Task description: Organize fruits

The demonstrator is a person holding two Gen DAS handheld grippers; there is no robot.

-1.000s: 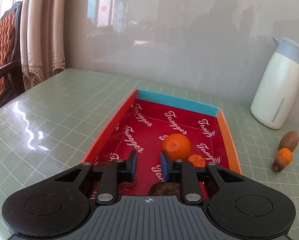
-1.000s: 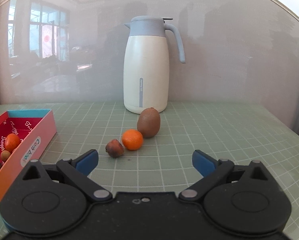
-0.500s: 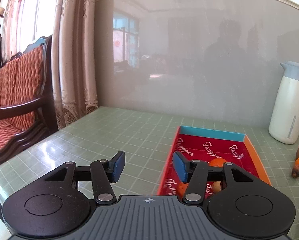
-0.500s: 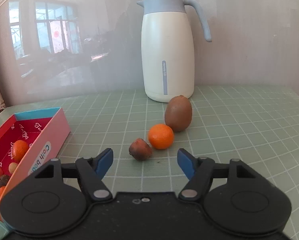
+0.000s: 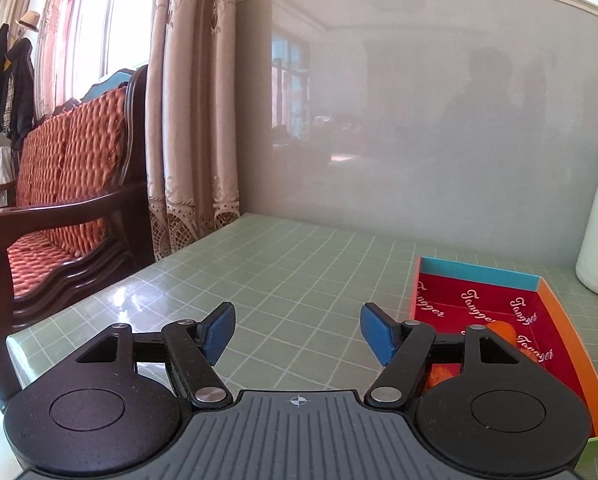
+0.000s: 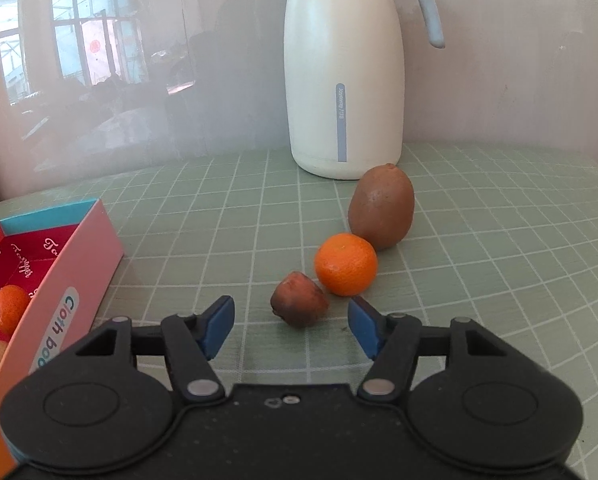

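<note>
Three fruits lie in a row on the green grid mat: a small dark brown fruit [image 6: 299,304], a mandarin [image 6: 345,263] and a kiwi [image 6: 381,206]. My right gripper [image 6: 291,326] hovers just short of the dark fruit; its jaws are closing, with the fruit ahead of the gap and untouched. The red-lined box [image 6: 51,300] at the left holds a mandarin [image 6: 11,307] and other small fruits. My left gripper [image 5: 297,334] is to the left of the box [image 5: 567,344]; its jaws are opening and nothing is between them. An orange fruit [image 5: 503,329] peeks out behind its right finger.
A white thermos jug [image 6: 345,68] stands behind the kiwi, near the wall. A wooden chair with an orange cushion [image 5: 59,184] and a curtain [image 5: 191,120] stand past the table's left edge.
My left gripper pulled back from over the box, swung left and opened up. My right gripper came closer and lower toward the dark fruit while its jaws narrowed.
</note>
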